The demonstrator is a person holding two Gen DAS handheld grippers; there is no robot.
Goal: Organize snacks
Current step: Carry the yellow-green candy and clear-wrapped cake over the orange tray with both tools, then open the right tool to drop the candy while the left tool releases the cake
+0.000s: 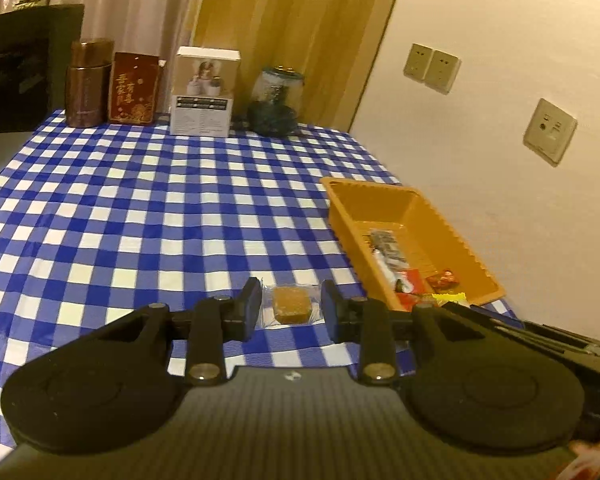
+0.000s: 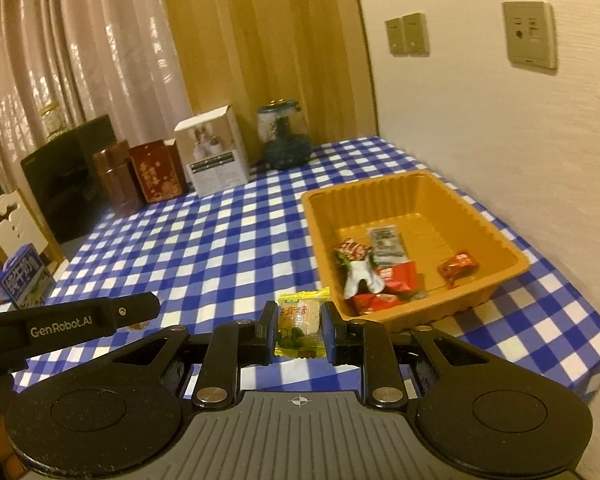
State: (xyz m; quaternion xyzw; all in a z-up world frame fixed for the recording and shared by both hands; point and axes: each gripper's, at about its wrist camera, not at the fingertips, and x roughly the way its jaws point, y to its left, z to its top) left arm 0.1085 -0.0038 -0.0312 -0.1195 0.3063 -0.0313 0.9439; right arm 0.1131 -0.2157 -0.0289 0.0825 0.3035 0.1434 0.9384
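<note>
Blue-and-white check cloth [image 1: 140, 208] covers the tabletop, and we go down from there by size

Along the far edge we see a dark panel [image 1: 24, 68] at the left corner, then a brown canister [image 1: 86, 84], a red tin [image 1: 134, 88], a white box [image 1: 204, 92] and a glass jar [image 1: 278, 100], all upright, in a row

An orange tray [image 2: 488, 216] sits by the right edge, close to the wall. In it we count a grey packet [image 2: 386, 242], a white-and-green packet [image 2: 358, 272], red packets [image 2: 398, 276] bunched at its near side, and one small red packet [image 2: 458, 266] apart from them, toward the tray's right wall

Our left gripper [image 1: 290, 306] pinches a brown cake [image 1: 291, 305] in clear wrap; the blue pads [image 1: 252, 300] press on the wrap at both sides. It is held over the cloth near the front edge, just left of the tray's near corner

Our right gripper [image 2: 300, 326] has its jaws nearly together, clamped on a yellow packet [image 2: 302, 326] with green print. That one is held over the cloth just before the tray's near left corner, not in the tray. The left gripper's black body shows at the lower left of the right wrist view
</note>
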